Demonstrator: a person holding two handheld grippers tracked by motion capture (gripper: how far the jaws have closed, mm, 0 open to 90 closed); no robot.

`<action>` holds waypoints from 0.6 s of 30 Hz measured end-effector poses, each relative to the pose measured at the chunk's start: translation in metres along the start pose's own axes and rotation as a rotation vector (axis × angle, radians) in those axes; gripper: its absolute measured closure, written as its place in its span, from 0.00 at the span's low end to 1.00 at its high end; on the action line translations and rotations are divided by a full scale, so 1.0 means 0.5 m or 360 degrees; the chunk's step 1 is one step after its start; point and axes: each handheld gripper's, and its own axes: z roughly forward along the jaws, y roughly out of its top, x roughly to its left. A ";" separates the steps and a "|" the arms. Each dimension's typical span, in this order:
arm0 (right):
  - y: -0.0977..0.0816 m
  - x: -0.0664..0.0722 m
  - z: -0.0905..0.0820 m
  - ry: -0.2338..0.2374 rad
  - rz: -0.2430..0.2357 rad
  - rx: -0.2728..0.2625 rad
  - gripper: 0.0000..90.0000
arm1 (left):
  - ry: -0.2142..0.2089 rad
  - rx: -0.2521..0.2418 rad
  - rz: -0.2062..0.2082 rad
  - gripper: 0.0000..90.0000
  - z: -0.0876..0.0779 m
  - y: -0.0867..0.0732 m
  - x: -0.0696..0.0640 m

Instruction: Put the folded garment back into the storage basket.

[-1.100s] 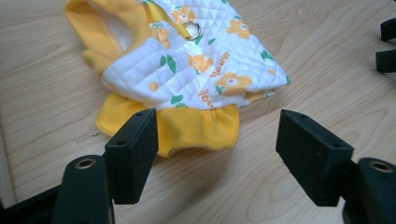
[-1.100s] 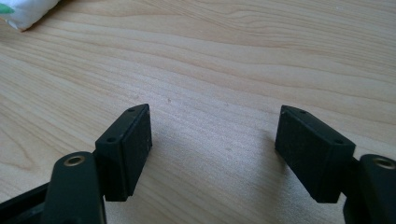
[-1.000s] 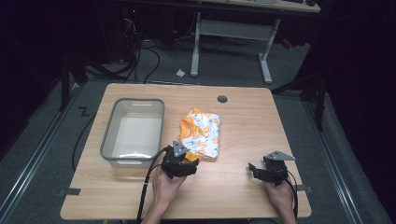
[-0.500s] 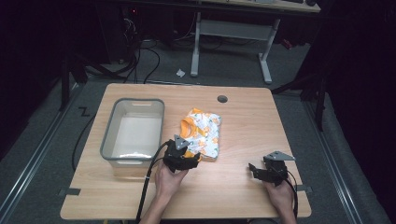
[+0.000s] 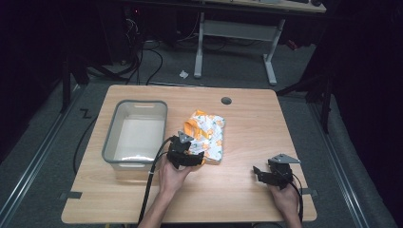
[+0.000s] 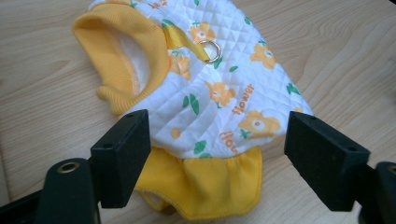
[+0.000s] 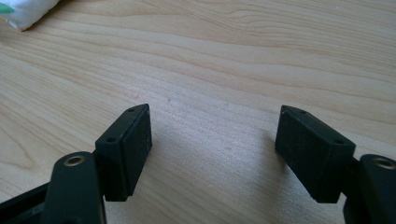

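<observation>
L gripper [image 6: 217,154] jaws wide over garment [image 6: 205,88] hem; table [image 5: 247,123] bare rightward.

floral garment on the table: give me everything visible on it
The small garment is white quilted fabric printed with orange flowers, green leaves and the word "flower". It has a yellow ribbed opening, a yellow gathered hem and a yellow strap carrying a metal ring. It lies flat and slightly rumpled on the wooden table, just right of the clear bin. The left gripper stands open at its hem end, jaws either side; whether they touch it is unclear.
</observation>
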 end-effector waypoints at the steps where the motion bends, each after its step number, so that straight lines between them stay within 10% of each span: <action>1: 0.000 0.000 0.000 0.0000 0.0000 0.0000 0.30 | 0.0008 0.0013 0.0008 0.22 0.004 0.004 0.001; 18: 0.000 0.000 0.000 0.0000 0.0000 0.0000 0.30 | 0.0102 0.0076 -0.0009 0.20 0.049 0.063 0.029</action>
